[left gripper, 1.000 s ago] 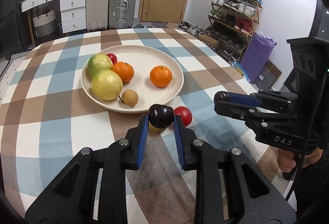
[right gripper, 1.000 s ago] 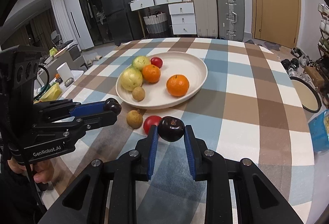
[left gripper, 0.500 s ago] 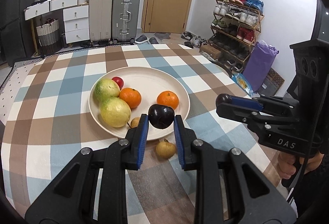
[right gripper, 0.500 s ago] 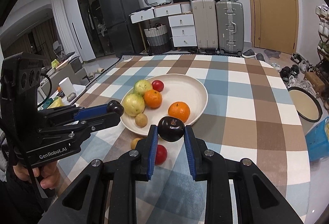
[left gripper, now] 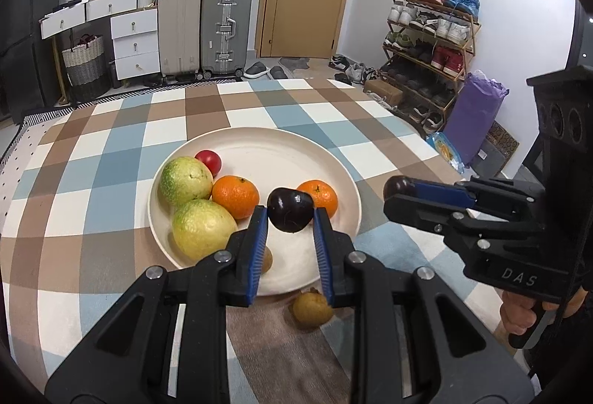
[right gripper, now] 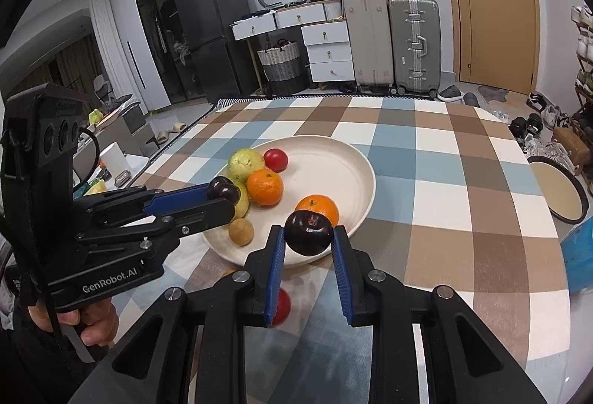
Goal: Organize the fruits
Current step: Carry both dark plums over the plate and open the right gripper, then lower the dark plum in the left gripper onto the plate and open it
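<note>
My left gripper (left gripper: 290, 218) is shut on a dark plum (left gripper: 290, 209) and holds it above the near side of the cream plate (left gripper: 348, 181). My right gripper (right gripper: 308, 235) is shut on a second dark plum (right gripper: 308, 232) over the plate's near rim (right gripper: 365, 204). The plate holds two green guavas (left gripper: 202, 228), two oranges (left gripper: 235, 196), a small red fruit (left gripper: 208, 160) and a small brown fruit (right gripper: 241, 232). Another small brown fruit (left gripper: 312, 307) and a red fruit (right gripper: 282, 305) lie on the cloth in front of the plate.
The checked tablecloth (left gripper: 111, 152) covers the table. Suitcases (left gripper: 226, 29) and drawers (left gripper: 133, 44) stand behind it, and a shoe rack (left gripper: 430, 44) stands at the right. The right gripper shows in the left wrist view (left gripper: 463, 218); the left gripper shows in the right wrist view (right gripper: 148, 215).
Both grippers have risen and moved forward with their plums, from above the cloth in front of the plate to over the plate's near edge.
</note>
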Available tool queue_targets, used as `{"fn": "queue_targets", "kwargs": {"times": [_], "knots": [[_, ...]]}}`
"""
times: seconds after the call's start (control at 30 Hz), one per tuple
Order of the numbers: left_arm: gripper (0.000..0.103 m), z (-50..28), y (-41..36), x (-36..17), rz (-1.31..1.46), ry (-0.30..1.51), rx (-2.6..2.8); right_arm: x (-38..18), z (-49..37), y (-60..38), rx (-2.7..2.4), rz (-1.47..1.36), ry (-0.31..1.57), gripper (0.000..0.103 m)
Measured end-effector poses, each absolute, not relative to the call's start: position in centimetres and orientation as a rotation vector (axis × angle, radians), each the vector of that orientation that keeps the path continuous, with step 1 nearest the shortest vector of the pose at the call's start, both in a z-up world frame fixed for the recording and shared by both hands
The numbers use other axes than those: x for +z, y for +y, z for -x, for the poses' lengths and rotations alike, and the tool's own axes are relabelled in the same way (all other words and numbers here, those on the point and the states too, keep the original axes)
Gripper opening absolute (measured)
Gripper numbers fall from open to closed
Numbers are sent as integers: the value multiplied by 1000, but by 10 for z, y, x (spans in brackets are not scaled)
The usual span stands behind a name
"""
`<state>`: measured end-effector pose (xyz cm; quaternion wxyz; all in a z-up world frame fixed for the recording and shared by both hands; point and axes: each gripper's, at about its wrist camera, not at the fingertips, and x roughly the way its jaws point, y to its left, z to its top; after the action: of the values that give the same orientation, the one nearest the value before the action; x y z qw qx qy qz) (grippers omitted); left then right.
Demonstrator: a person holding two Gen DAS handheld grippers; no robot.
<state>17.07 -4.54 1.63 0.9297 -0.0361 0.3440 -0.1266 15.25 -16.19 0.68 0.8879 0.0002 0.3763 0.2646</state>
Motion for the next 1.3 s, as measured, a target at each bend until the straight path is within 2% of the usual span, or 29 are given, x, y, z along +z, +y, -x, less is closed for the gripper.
{"fn": "queue_targets", "kwargs": {"times": [0.47, 1.03, 1.3], "knots": [[22, -210, -46, -14, 88, 744, -250, -13, -190, -157, 527, -8, 788, 26], [22, -215, -53, -25, 70, 771, -242, -28, -208, -152, 495, 10, 797, 27], [22, -213, -50, -28, 67, 777, -227, -23, -205, -161, 489, -33, 758, 41]]}}
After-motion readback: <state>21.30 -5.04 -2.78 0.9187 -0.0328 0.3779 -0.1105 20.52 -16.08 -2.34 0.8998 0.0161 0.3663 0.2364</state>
